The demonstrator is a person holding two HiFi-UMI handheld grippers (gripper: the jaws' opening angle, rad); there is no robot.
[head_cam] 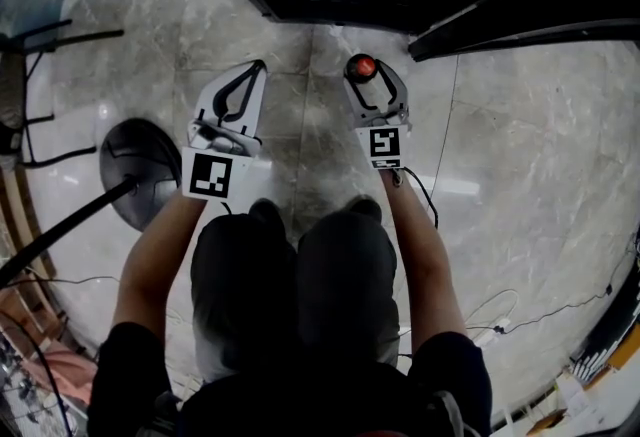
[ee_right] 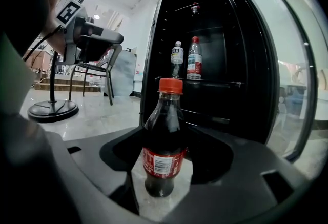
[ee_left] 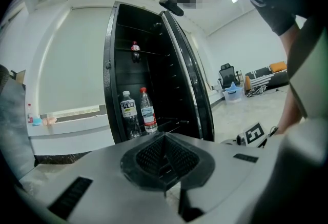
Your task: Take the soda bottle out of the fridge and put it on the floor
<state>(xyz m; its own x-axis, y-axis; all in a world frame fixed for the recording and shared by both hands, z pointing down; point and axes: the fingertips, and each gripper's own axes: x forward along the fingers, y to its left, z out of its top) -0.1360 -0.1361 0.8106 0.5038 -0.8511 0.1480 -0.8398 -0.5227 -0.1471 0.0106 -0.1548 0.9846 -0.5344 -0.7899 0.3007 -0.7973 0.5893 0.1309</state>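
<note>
our right gripper (head_cam: 366, 68) has the dark plastic soda bottle with the red cap and red label (ee_right: 164, 141) between its jaws. the jaws are part-way closed, their black pads pressed against both sides of the bottle's lower half. the bottle stands upright, outside the fridge, with its base low against the pale marble floor (head_cam: 520, 185); we cannot tell whether it rests there. our left gripper (ee_left: 165, 159) has its jaws closed together on nothing, and from the head view it sits at nine o'clock of the right one. the tall black fridge with its glass door swung open (ee_right: 205, 74) lies at twelve o'clock. two clear water bottles (ee_right: 193, 59) stand on its middle shelf, and a small dark bottle (ee_left: 135, 51) on a higher one. a round black stand base (head_cam: 140, 170) rests on the floor at nine o'clock of the left gripper.
</note>
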